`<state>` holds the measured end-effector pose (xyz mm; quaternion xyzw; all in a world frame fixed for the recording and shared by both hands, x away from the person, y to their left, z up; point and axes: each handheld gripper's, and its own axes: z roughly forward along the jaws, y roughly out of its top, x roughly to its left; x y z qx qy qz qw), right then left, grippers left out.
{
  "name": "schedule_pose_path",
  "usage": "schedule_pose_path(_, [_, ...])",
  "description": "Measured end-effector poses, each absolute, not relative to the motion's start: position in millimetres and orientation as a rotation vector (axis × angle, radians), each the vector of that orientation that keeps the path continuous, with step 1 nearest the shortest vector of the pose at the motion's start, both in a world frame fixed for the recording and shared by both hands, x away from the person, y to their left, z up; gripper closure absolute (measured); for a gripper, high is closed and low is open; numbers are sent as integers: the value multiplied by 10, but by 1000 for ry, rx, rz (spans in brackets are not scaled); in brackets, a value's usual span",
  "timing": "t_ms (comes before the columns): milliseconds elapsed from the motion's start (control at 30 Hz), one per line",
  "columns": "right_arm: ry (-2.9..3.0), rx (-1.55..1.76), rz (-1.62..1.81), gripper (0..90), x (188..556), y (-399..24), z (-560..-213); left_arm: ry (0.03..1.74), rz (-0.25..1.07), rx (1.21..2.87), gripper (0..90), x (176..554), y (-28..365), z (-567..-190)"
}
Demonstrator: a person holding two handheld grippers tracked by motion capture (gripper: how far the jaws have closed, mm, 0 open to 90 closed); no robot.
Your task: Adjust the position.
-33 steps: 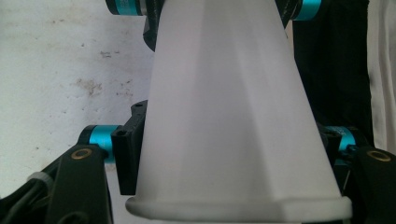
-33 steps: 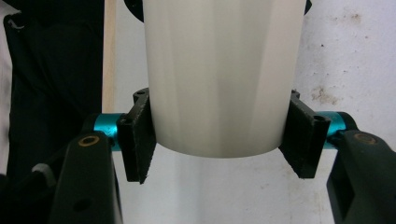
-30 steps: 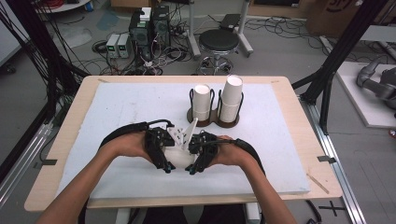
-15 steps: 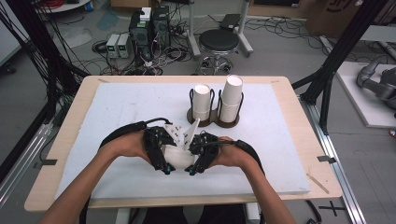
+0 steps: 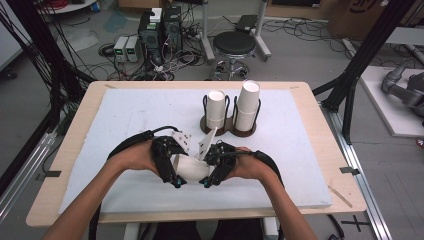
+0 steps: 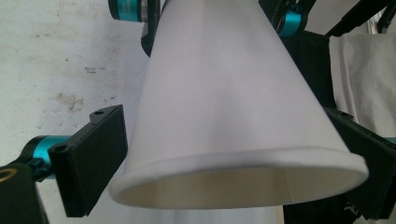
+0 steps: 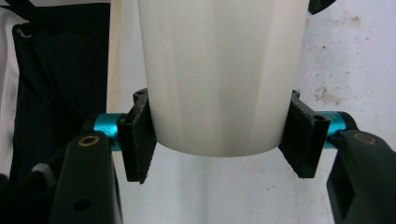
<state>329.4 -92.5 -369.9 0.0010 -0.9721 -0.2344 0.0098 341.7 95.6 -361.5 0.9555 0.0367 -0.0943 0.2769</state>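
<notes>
High view shows a white paper cup [image 5: 190,167] lying on its side between the two grippers, low over the near middle of the white foam mat [image 5: 125,120] that covers the table [image 5: 75,107]. The right gripper [image 5: 209,181] is clamped on the cup's narrow bottom end; in the right gripper view its two black pads [image 7: 140,140] press against either side of the cup [image 7: 219,74]. The left gripper [image 5: 175,181] sits at the cup's wide rim end. Its jaws have just been opening, and in the left gripper view the cup [image 6: 224,107] lies between them with a clear gap between the left pad [image 6: 93,156] and the cup wall, so this claw stands apart and no longer grips. Farther back on the mat, right of centre, a dark wire holder [image 5: 231,127] carries two upright stacks of white cups [image 5: 247,102], the right stack taller than the left.
</notes>
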Motion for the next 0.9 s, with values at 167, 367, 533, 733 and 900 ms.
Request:
schedule_pose_path(167, [-3031,6,-742,369,3287,-936,-3688,100,-242,2564,58,3415,955,-3627])
schedule_pose_path(367, [-3025,3,-771,369,3294,-984,-3660,113,-230,2541,58,3416,993,-3669])
schedule_pose_path(533, [-3023,-16,-790,369,3296,-1033,-3644,118,-224,2525,57,3404,1015,-3690])
schedule_pose_path(733, [-3021,-8,-831,369,3296,-1068,-3634,128,-217,2496,58,3394,1034,-3722])
schedule_pose_path(900, [-3011,-23,-863,369,3286,-1117,-3634,138,-222,2472,58,3399,1075,-3734])
